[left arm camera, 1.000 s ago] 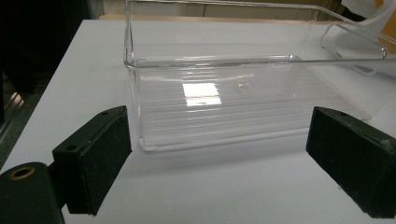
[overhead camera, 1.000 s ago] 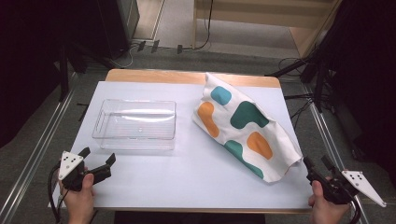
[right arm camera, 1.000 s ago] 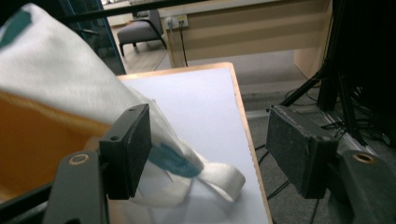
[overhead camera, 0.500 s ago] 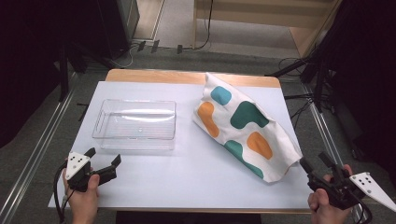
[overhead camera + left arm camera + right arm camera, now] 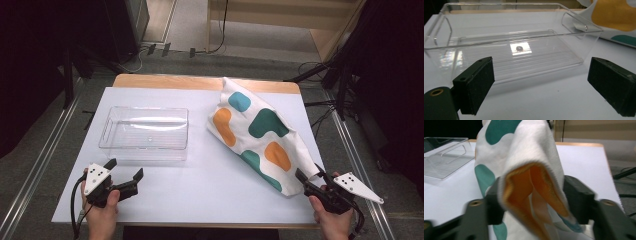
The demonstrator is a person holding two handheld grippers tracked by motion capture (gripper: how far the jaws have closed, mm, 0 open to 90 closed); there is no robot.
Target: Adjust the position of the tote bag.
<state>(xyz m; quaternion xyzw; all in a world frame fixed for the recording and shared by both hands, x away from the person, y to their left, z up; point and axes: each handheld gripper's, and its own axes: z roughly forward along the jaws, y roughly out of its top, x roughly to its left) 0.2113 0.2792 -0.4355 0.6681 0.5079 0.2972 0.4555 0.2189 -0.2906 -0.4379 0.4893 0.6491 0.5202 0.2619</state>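
Your right hand-held gripper (image 5: 311, 181) had closed its jaws around the near corner of the spotted cloth (image 5: 255, 131), which lay on the right half of the counter (image 5: 200, 185). Your left hand-held gripper (image 5: 124, 174) sat with jaws spread wide, holding nothing, just in front of the clear plastic bin (image 5: 144, 132).

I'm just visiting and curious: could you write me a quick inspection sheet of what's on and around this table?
Surface: white table top, wooden strip along the far edge.
Job's things: spotted cloth bunched at the right; clear plastic box at the left, nothing in it.
Clutter: nothing seen.
Grippers: left gripper open, near the box; right gripper has a cloth corner between its fingers, grip unclear.
Cables: one trails from the left gripper; more on the floor beyond.
Surroundings: grey floor, dark stands.
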